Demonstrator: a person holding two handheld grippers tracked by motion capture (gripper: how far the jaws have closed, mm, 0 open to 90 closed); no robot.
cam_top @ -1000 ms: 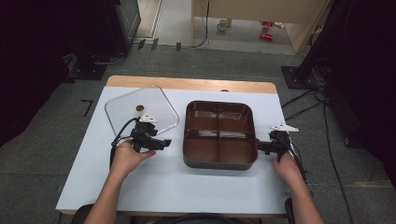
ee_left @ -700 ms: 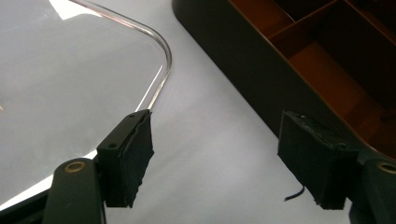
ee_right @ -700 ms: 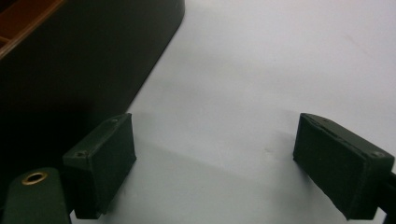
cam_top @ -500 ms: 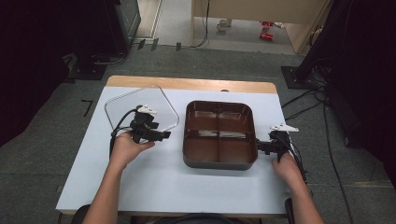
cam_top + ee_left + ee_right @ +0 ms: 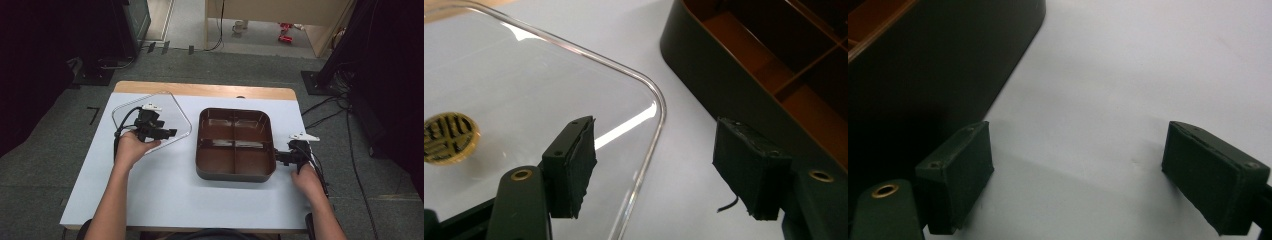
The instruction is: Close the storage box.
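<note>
A clear plastic lid with a gold round sticker lies flat at the table's left. My left gripper hovers over its right part. Its jaws have just been closing but stand open. In the left gripper view the lid's rounded rim runs between the pads, and neither pad touches it. A dark brown tray with four compartments sits in the middle. My right gripper rests open against the table beside the tray's right wall, with nothing between its pads.
The white table top stretches bare in front of the tray and lid. A wooden strip borders the far edge. Cables and dark equipment stand on the floor around the table.
My left gripper has moved away from the person, from the lid's near edge to above its right part. The right gripper, the tray and the lid have kept still.
</note>
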